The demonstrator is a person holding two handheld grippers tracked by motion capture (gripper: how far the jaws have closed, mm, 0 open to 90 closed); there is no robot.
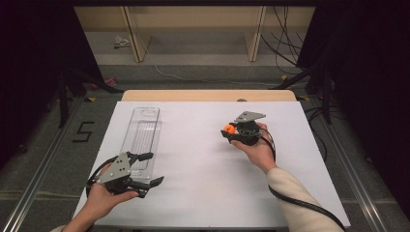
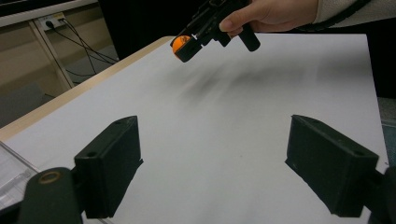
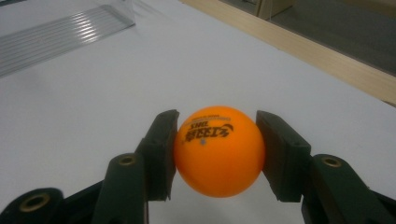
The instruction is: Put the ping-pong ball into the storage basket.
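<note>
1. Ball [image 3: 218,150], orange with dark print, sits clamped between both jaws of the right hand-held gripper [image 3: 217,154], above the white counter [image 1: 203,164].
2. Left hand-held gripper [image 1: 147,169] has its jaws wide apart, with nothing between them, beside the clear tray [image 1: 141,135].

Both grippers black w/ blocky flat-faced jaws; left gripper [image 1: 145,169] and right gripper [image 1: 231,133] each carry a grey 3-cornered plate on top. Brass-coloured screw holes in the jaw arms, black cable trailing from each. Right arm in cream long sleeve [image 1: 300,203].
</note>
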